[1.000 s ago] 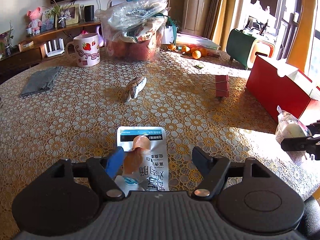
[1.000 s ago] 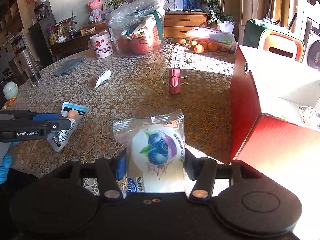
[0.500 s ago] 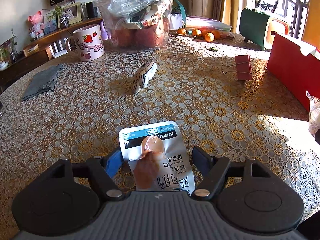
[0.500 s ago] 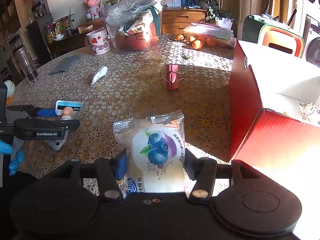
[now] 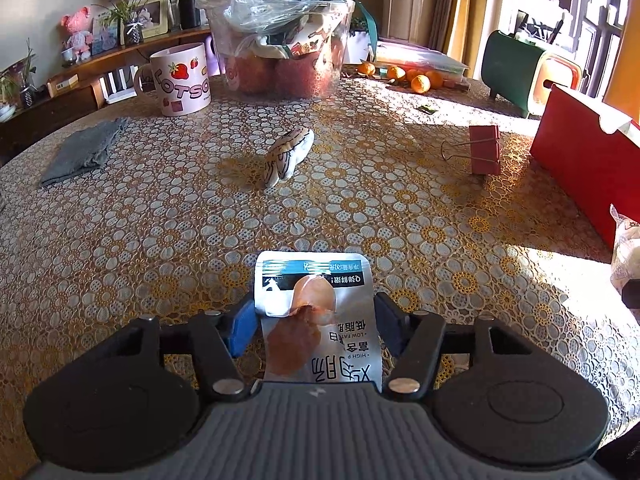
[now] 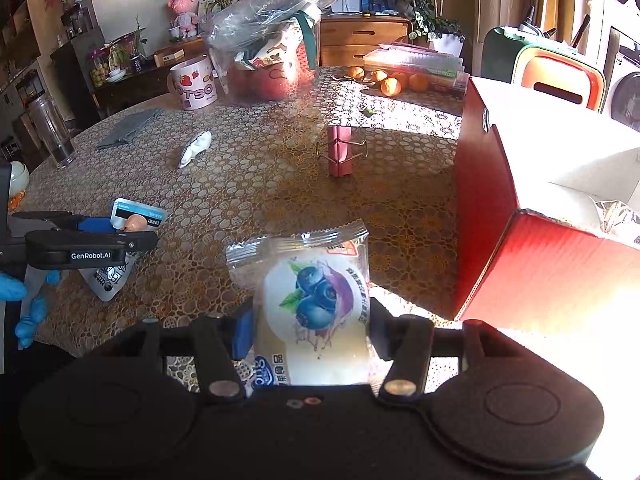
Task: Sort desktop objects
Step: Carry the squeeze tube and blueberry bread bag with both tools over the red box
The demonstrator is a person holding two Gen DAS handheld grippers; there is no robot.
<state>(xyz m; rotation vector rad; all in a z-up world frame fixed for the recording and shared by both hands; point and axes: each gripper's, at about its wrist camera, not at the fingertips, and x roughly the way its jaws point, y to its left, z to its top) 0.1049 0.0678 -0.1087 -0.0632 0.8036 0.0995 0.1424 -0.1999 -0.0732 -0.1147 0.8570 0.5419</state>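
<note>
The red box [image 6: 532,216] holds crumpled wrapping; the left gripper [image 5: 316,320] clamps a sausage packet [image 5: 320,320], the right gripper [image 6: 310,328] a blueberry snack [image 6: 316,300]; a binder clip [image 6: 340,150] stands beyond.

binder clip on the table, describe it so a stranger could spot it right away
Start at the tall red cardboard box on the right of the floral-patterned table. Just left of it, alone on the cloth, stands the dusty-red metal binder clip. Its splayed wire handles set it apart from the small white folded packet farther left.

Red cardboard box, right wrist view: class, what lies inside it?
The red cardboard box stands open, showing white inner walls and a crinkled clear wrapper at its near edge. Its floor is hidden.
</note>
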